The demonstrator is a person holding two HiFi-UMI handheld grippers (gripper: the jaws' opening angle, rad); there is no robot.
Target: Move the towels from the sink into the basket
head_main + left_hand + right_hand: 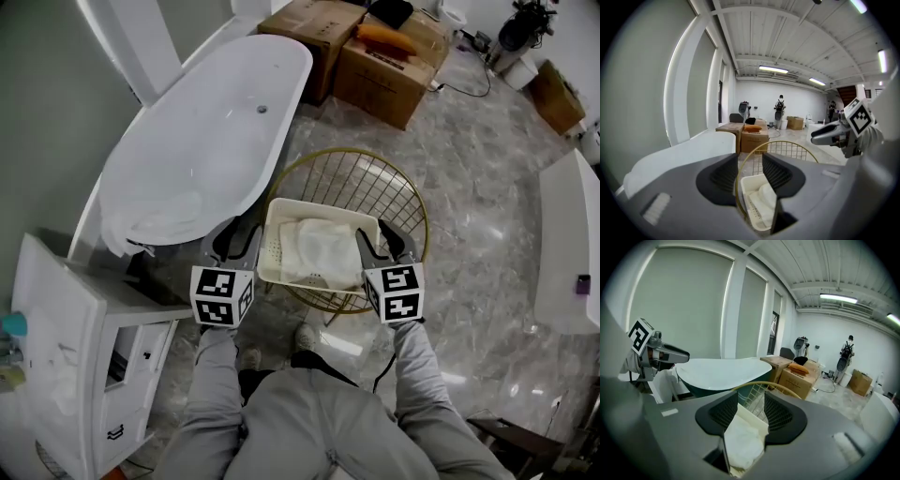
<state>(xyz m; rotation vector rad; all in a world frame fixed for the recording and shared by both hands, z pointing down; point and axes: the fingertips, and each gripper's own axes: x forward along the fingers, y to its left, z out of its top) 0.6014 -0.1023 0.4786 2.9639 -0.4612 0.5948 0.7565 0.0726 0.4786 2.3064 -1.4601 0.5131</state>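
A cream plastic basket [319, 203] with a folded white towel [323, 248] in it hangs over a round gold wire basket [375, 183]. My left gripper [236, 236] is shut on the cream basket's left rim, and my right gripper [384, 239] is shut on its right rim. In the left gripper view the gripper [752, 171] has the cream rim [747, 180] between its jaws, with the towel [766, 194] just beyond. In the right gripper view the gripper [751, 411] straddles the basket's wall, and the towel [743, 441] fills the gap below.
A white bathtub [216, 122] lies to the left of the baskets. A white cabinet [56, 319] stands at the near left. Cardboard boxes [375, 56] sit at the back, and a white fixture [562, 244] stands at the right. The person's legs are below the baskets.
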